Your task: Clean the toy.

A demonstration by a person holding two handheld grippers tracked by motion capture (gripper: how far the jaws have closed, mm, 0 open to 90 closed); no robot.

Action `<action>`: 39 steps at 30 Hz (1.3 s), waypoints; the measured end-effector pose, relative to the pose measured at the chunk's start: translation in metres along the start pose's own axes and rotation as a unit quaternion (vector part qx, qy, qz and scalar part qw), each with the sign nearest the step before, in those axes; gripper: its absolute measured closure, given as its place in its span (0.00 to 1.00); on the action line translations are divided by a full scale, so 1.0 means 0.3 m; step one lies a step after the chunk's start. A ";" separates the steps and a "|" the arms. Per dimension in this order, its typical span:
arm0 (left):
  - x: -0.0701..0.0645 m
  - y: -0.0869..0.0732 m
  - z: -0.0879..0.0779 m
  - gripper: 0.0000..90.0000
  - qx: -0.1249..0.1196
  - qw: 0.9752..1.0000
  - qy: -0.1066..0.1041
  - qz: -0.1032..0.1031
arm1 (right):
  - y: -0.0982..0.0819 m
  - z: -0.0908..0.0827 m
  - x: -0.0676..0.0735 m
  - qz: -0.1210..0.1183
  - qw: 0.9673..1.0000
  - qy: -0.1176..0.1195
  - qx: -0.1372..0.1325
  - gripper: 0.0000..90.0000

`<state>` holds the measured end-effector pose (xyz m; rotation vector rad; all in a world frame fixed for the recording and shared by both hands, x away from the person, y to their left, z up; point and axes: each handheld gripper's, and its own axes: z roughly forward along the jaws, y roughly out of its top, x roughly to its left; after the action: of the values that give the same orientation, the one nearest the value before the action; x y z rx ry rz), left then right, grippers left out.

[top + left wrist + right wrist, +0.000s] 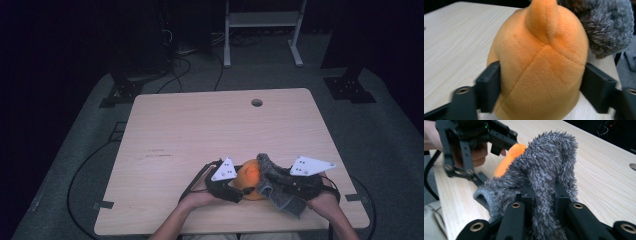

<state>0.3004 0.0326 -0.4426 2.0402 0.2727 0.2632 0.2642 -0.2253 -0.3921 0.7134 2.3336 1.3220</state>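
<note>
An orange plush toy [248, 175] rests on the wooden table [200, 125] near its front edge. My left gripper [244, 189] comes at it from the left. In the left gripper view the two jaws of my left gripper [542, 85] press on both flanks of the orange plush toy [541, 62]. My right gripper [278, 183] is shut on a grey fuzzy cloth [286, 201] that drapes against the toy's right side. In the right gripper view the grey fuzzy cloth [544, 170] is pinched between the jaws of my right gripper [544, 200], with the orange plush toy [511, 157] and the left gripper [474, 140] behind it.
A round hole [256, 102] sits near the table's far edge. Beyond the table stand a white metal frame [262, 30] and dark stand feet [349, 87], with cables [175, 65] on the grey floor. The table's front edge lies just under both hands.
</note>
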 end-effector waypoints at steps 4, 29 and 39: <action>-0.050 0.004 0.018 0.36 0.016 0.998 -0.007 0.057 | 0.058 -0.006 0.038 -0.027 0.999 0.015 -0.020 0.83; -0.018 -0.018 0.001 0.35 0.013 0.999 -0.018 0.034 | -0.032 0.006 -0.070 0.033 0.999 -0.005 0.006 0.83; 0.008 -0.030 -0.010 0.35 0.008 1.000 -0.019 0.010 | -0.028 -0.023 -0.056 0.027 0.999 0.016 -0.007 0.83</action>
<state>0.3011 0.0402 -0.4491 2.0622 0.2324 0.2346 0.2720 -0.2436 -0.3947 0.7620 2.3430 1.3811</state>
